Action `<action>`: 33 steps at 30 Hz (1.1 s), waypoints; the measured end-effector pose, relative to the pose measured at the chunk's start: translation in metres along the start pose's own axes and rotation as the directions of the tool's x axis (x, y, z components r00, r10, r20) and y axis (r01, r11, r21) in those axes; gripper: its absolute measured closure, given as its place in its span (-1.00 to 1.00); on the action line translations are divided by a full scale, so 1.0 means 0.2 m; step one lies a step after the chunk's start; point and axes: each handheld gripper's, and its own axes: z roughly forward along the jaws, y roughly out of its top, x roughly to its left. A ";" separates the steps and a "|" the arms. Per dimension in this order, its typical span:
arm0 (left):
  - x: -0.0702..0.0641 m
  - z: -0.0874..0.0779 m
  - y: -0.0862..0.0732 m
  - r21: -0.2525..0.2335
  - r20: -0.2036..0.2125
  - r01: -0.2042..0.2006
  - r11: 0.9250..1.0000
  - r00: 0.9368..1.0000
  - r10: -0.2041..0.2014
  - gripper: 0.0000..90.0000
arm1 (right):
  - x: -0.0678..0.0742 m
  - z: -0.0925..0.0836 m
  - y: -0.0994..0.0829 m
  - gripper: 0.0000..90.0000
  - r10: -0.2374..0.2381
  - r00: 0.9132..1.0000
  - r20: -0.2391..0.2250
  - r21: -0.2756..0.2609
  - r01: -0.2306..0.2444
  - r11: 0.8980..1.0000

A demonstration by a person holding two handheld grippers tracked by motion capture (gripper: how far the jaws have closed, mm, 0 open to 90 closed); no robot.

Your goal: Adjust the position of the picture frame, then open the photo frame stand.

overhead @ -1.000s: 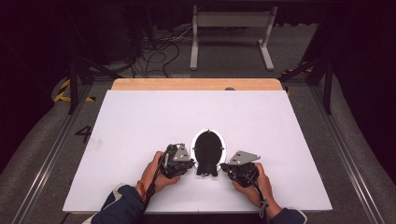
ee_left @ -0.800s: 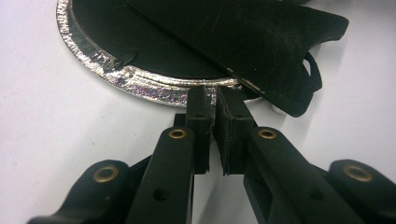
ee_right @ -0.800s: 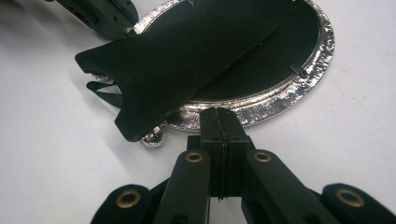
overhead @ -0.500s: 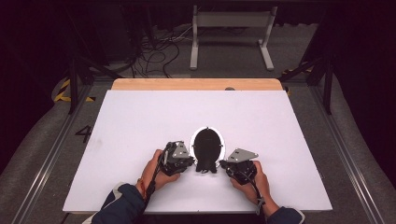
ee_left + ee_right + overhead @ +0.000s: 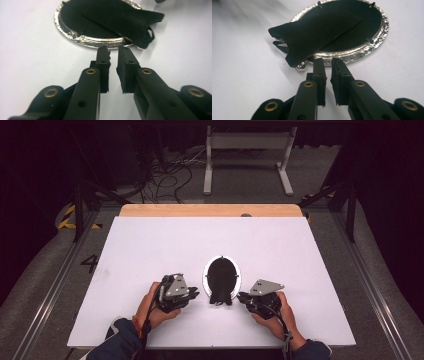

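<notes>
An oval silver picture frame [image 5: 221,275] lies face down on the white table, black back up. Its black easel flap [image 5: 130,22] [image 5: 312,37] is lifted off the back and sticks out over the near rim. My left gripper [image 5: 195,294] [image 5: 113,50] rests just left of the frame's near end, tips pointing at the rim. From the other side, my right gripper [image 5: 241,296] [image 5: 327,61] points at the rim too. Both pairs of jaws have just been opening and stand a narrow gap apart, nothing between them.
The white tabletop [image 5: 150,250] ends in a wooden strip [image 5: 210,210] at the far edge. Beyond it a metal stand [image 5: 247,150] and loose cables [image 5: 165,175] sit on the floor. A small silver ball foot [image 5: 301,66] juts from the frame's rim.
My left gripper has drawn back to the left, away from the frame. Both pairs of jaws have parted slightly. The right hand has stayed nearly still.
</notes>
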 end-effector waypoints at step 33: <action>0.01 -0.37 -0.42 -0.016 -0.161 0.150 0.989 0.975 -0.151 -0.30 | 0.05 0.02 0.02 0.39 -0.046 0.994 -0.103 0.108 0.058 0.992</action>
